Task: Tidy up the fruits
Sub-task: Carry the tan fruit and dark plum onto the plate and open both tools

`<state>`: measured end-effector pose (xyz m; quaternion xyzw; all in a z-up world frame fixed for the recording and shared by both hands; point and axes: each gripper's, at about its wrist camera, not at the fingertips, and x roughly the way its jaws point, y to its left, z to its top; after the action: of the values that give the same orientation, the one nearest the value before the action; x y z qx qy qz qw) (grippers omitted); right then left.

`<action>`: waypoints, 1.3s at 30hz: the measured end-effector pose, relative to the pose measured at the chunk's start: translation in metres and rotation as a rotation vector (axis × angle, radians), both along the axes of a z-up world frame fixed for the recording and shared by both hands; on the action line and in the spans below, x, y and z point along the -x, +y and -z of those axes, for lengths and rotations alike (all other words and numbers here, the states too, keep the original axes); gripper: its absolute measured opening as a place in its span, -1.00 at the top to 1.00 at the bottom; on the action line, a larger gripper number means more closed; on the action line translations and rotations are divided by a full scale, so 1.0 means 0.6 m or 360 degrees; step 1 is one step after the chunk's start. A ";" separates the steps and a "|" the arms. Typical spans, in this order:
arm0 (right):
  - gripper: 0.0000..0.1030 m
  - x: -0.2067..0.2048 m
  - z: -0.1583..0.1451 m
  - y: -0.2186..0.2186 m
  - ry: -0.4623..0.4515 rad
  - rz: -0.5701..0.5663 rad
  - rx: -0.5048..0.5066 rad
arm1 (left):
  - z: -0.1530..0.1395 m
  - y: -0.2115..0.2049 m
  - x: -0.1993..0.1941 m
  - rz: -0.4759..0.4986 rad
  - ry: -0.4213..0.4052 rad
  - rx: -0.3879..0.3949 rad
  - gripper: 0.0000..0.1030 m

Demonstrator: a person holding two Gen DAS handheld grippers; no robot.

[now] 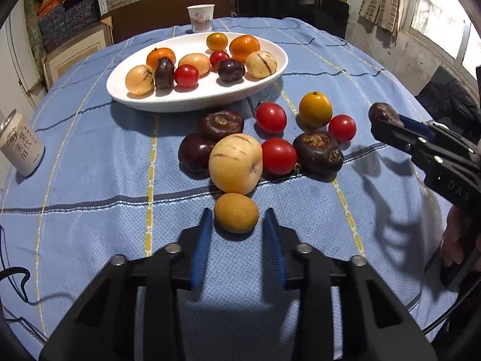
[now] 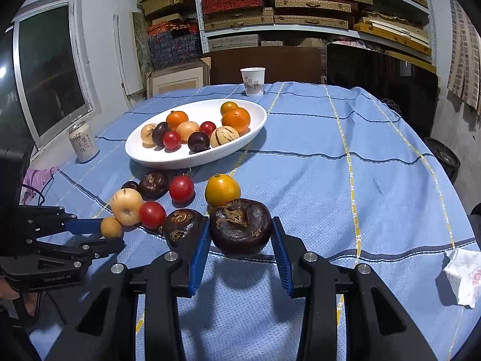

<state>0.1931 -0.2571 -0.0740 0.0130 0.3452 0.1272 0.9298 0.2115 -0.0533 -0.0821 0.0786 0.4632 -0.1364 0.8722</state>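
Observation:
A white oval plate (image 1: 192,102) (image 2: 156,158) holds several fruits. Loose fruits lie on the blue cloth in front of it: red tomatoes, dark water chestnuts, a yellow tomato (image 1: 315,109) (image 2: 222,190) and a pale striped melon (image 1: 235,164) (image 2: 127,202). My left gripper (image 1: 237,219) (image 2: 103,233) is open, its pads on either side of a small tan fruit (image 1: 236,213) (image 2: 111,227) on the cloth. My right gripper (image 2: 240,234) (image 1: 381,120) is shut on a dark water chestnut (image 2: 240,226) (image 1: 383,112), held above the cloth.
A paper cup (image 1: 200,18) (image 2: 253,81) stands behind the plate. A drink can (image 1: 19,144) (image 2: 82,141) stands at the left. A crumpled tissue (image 2: 464,276) lies at the right table edge. Shelves of boxes fill the back wall.

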 end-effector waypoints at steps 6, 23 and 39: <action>0.21 0.001 0.000 0.000 -0.0002 0.0003 -0.0008 | -0.005 -0.001 0.010 0.0012 -0.0054 0.0017 0.44; 0.21 0.021 -0.018 -0.002 -0.0107 -0.0014 -0.0029 | -0.065 0.041 0.066 -0.0023 -0.0180 0.0133 0.45; 0.22 0.096 -0.114 0.069 -0.0296 -0.0182 0.0079 | -0.159 0.080 0.064 -0.0084 -0.0368 0.0205 0.45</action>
<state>0.1356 -0.2154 -0.0055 -0.0416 0.2606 0.1719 0.9491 0.1731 -0.0055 0.0131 0.0252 0.3518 -0.1328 0.9263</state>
